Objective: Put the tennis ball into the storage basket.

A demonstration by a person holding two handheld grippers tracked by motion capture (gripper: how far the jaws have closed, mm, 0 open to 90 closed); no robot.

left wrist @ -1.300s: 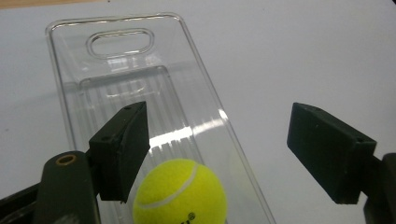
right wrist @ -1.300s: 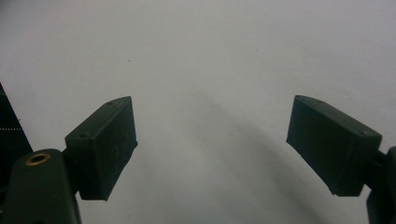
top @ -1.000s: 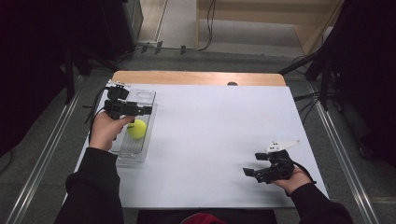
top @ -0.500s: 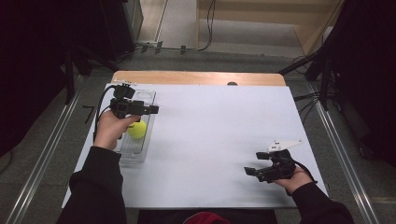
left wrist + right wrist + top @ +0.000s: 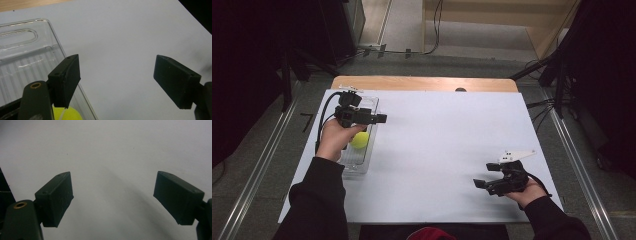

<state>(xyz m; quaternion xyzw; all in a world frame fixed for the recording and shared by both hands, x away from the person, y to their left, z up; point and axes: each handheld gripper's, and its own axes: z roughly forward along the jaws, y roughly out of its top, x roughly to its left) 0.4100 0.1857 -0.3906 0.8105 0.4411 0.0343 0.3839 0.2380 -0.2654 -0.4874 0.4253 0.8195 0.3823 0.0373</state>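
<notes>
ball lay in tray, left gripper empty above it

the left gripper (image 5: 379, 119) hovered over the clear plastic tray (image 5: 371, 102), its jaws parted wide with nothing between them. the yellow tennis ball (image 5: 360, 140) rested inside that tray, near its middle, as its 1 visible item. the right gripper (image 5: 479, 184) sat low over the white table (image 5: 447, 135), well apart, its jaws also wide and empty. judgement: to lift the ball cleanly, the left jaws should come straight down astride it, clear of the tray wall.
</notes>
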